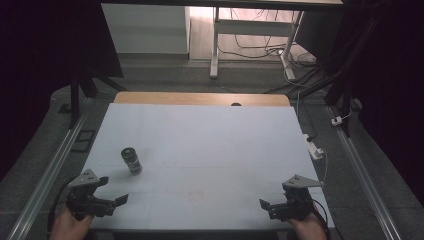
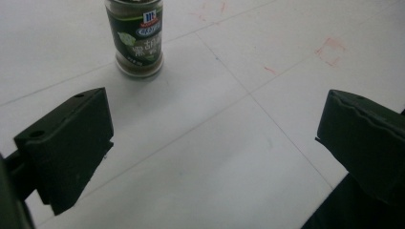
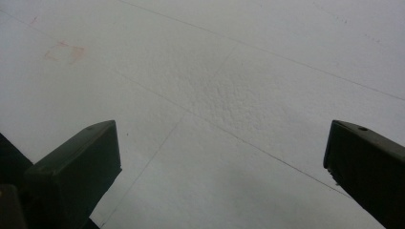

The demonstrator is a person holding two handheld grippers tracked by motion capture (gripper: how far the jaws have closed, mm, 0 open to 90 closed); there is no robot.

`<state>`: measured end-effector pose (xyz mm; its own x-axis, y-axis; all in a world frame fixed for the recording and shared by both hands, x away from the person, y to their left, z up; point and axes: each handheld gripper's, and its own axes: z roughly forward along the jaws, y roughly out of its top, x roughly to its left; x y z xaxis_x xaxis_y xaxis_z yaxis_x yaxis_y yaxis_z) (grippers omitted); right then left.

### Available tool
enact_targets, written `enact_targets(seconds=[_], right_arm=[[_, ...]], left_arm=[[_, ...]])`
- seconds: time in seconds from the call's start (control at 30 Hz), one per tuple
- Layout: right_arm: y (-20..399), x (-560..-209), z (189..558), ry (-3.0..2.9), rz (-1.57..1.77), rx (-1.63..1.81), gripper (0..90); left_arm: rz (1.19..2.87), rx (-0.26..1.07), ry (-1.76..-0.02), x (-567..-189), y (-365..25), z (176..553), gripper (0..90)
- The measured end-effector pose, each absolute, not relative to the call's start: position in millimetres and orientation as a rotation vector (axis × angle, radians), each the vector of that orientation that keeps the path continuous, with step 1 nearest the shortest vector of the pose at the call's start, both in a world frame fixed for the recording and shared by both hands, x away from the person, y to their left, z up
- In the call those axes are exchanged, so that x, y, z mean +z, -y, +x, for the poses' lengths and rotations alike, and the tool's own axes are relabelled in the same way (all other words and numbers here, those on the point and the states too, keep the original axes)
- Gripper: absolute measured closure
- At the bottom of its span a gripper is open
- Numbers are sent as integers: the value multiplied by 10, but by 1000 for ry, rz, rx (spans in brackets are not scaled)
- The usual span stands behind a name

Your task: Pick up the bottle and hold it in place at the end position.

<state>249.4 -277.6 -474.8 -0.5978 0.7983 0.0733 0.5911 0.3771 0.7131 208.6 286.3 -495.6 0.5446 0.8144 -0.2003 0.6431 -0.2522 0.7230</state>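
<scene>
Hovering low at the near-left corner of the white table [image 1: 200, 145], the left gripper [image 1: 112, 192] is spread wide with nothing between its 2 jaws. In the left gripper view the left gripper [image 2: 215, 138] is framing bare table, and the spice jar [image 2: 139, 38] is standing upright ahead of the jaws, off toward the left one and clear of both.

From the high view the spice jar [image 1: 131, 160] is sitting on the left half of the table, just beyond the left gripper and well apart from the right one. Dark cap on top, green label facing the gripper.

Right gripper [image 1: 272, 197] is waiting at the near-right corner, also wide and empty; the right gripper view is looking along the right gripper [image 3: 222, 162] at plain table with faint seams and a small red mark [image 3: 64, 51].

Judgement: a reach for the jar by the left gripper looks like the work in hand.

Risks:
- Jar is tall and narrow; because it is standing off-centre, a straight advance is likely to clip it with the left jaw and tip it.
- Closing high near the cap could let it pivot.
- Smooth wall: a slanted grip may slip.
</scene>
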Motion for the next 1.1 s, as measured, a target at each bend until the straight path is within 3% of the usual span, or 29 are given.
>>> enact_targets(seconds=[1.1], right_arm=[[2764, -4752, 2501, -2372, 1221, 1026, 0]], left_arm=[[2035, 378, -1199, -4993, -2821, 2590, 0]])
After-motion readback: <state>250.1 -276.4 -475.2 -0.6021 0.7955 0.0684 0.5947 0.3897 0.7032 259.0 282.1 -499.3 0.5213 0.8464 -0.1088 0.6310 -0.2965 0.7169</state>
